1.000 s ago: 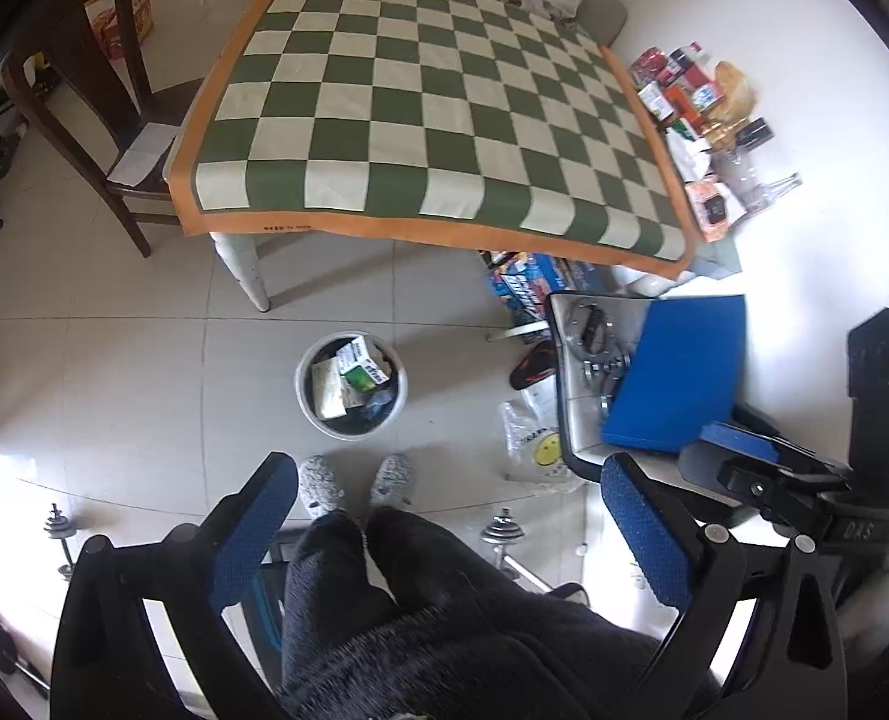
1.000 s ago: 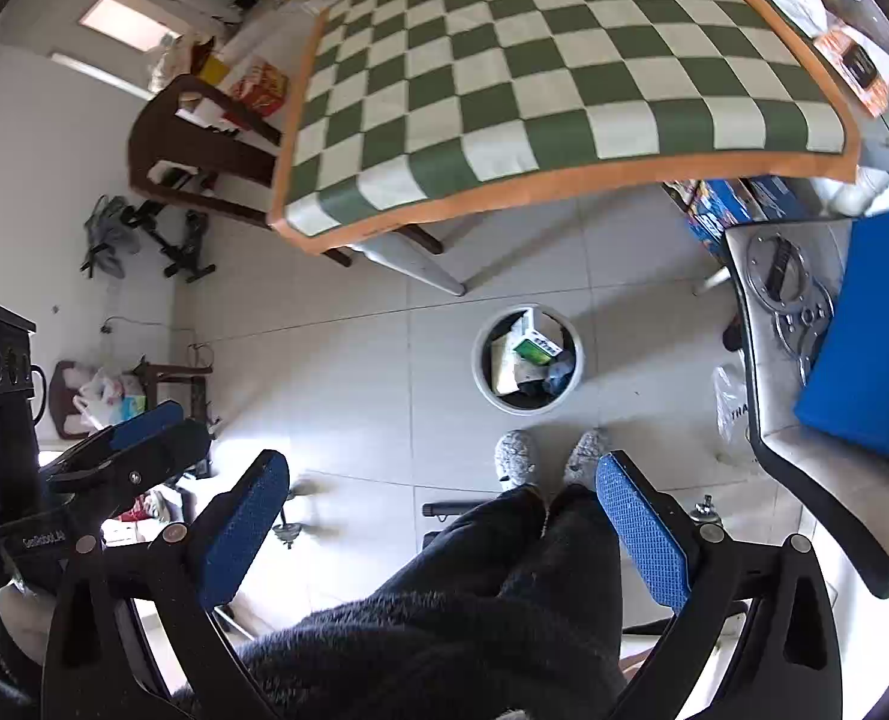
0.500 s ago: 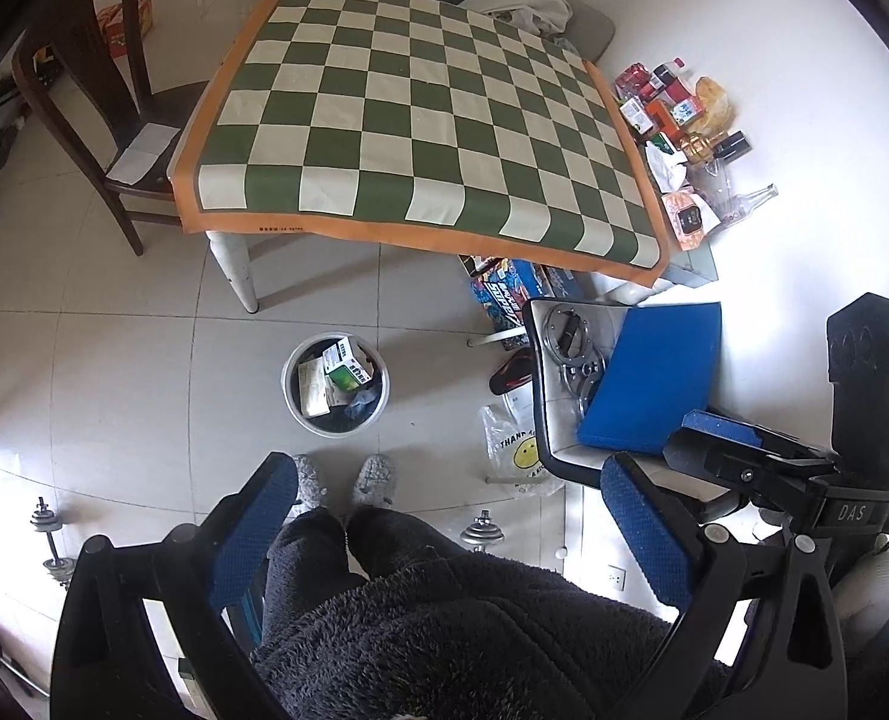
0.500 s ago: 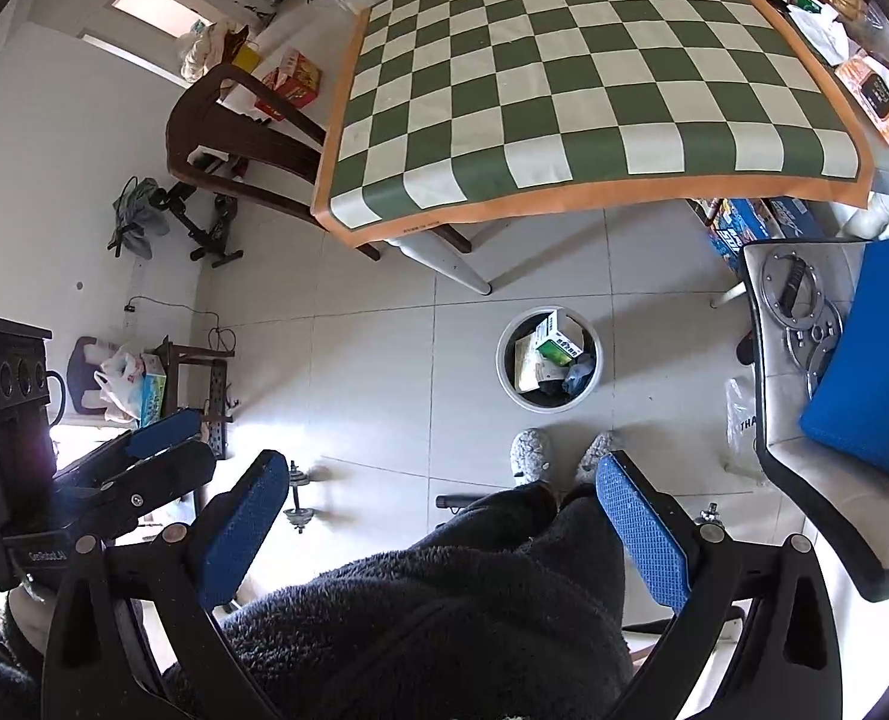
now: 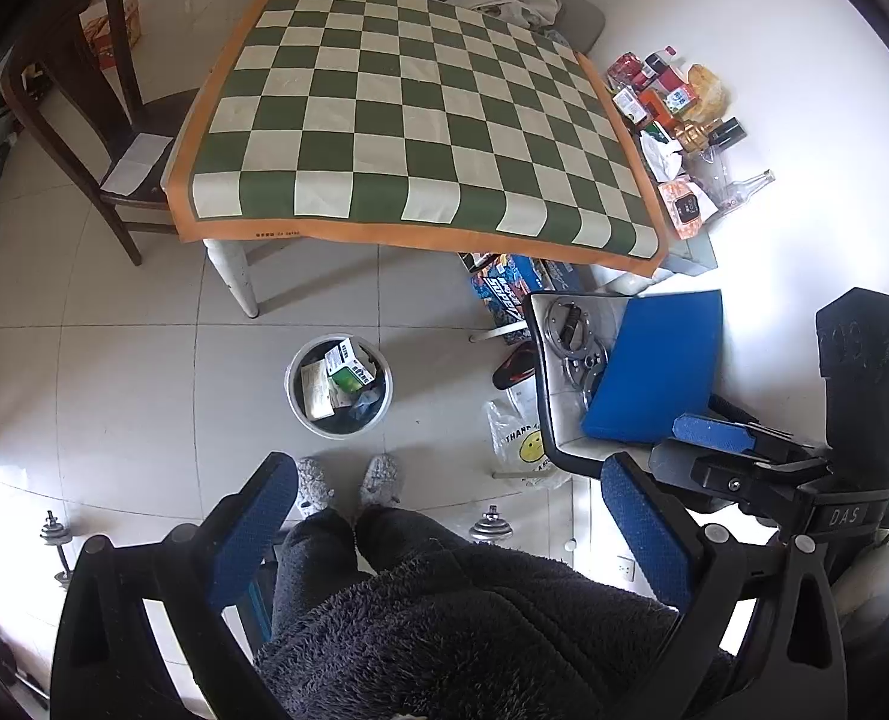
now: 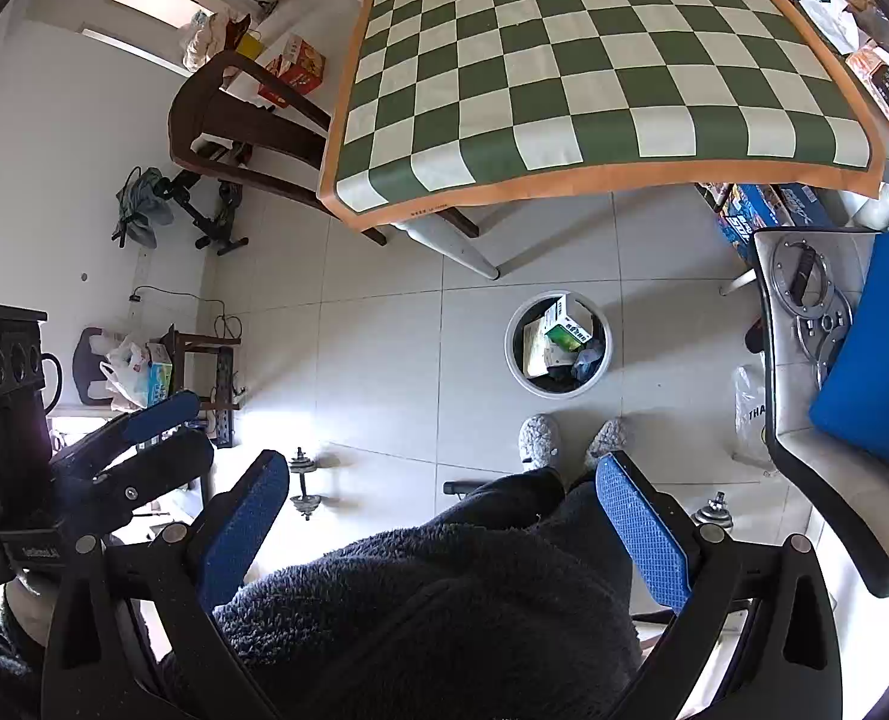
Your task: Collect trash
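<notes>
A round white trash bin (image 5: 300, 402) stands on the tiled floor in front of the person's feet, holding boxes and wrappers (image 5: 348, 369); it also shows in the right wrist view (image 6: 513, 360). The checkered table (image 5: 396, 132) behind it is bare on top. My left gripper (image 5: 444, 516) is open and empty, held high above the person's lap. My right gripper (image 6: 441, 507) is open and empty too, beside it. Each gripper shows at the edge of the other's view.
Bottles and packets (image 5: 666, 102) stand along the wall right of the table. A chair with a blue cushion (image 5: 660, 372) and metal discs is at the right, a plastic bag (image 5: 519, 444) by it. A wooden chair (image 5: 84, 120) is left. Dumbbells (image 6: 306, 486) lie on the floor.
Both grippers have risen and pulled back, so the bin and table look smaller and farther. Both stay open and empty.
</notes>
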Motion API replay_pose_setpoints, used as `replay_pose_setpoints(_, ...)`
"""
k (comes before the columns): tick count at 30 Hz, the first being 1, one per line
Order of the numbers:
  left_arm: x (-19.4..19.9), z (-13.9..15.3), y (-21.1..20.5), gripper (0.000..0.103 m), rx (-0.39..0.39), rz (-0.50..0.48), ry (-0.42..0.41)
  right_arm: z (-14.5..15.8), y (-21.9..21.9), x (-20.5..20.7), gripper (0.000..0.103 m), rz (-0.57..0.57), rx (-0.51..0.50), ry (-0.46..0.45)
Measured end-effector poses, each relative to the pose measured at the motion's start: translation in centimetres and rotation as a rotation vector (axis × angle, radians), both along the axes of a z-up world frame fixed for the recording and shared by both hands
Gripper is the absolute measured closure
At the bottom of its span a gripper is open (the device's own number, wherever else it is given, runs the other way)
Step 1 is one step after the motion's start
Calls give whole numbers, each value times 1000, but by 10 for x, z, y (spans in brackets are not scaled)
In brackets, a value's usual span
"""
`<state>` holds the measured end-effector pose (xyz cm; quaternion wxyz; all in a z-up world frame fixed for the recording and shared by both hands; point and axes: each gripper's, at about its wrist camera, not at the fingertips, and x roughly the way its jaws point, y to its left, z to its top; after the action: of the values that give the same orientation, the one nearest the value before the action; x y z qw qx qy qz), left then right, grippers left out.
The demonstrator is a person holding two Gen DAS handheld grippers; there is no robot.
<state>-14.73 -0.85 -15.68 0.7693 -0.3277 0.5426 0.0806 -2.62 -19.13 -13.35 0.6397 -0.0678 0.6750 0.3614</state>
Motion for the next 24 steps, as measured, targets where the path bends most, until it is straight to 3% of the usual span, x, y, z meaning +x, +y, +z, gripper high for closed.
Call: replay_pose_setpoints(24, -3, 0, 2, 0, -6, -1, -4, -2, 3, -9, 0, -1, -1, 23)
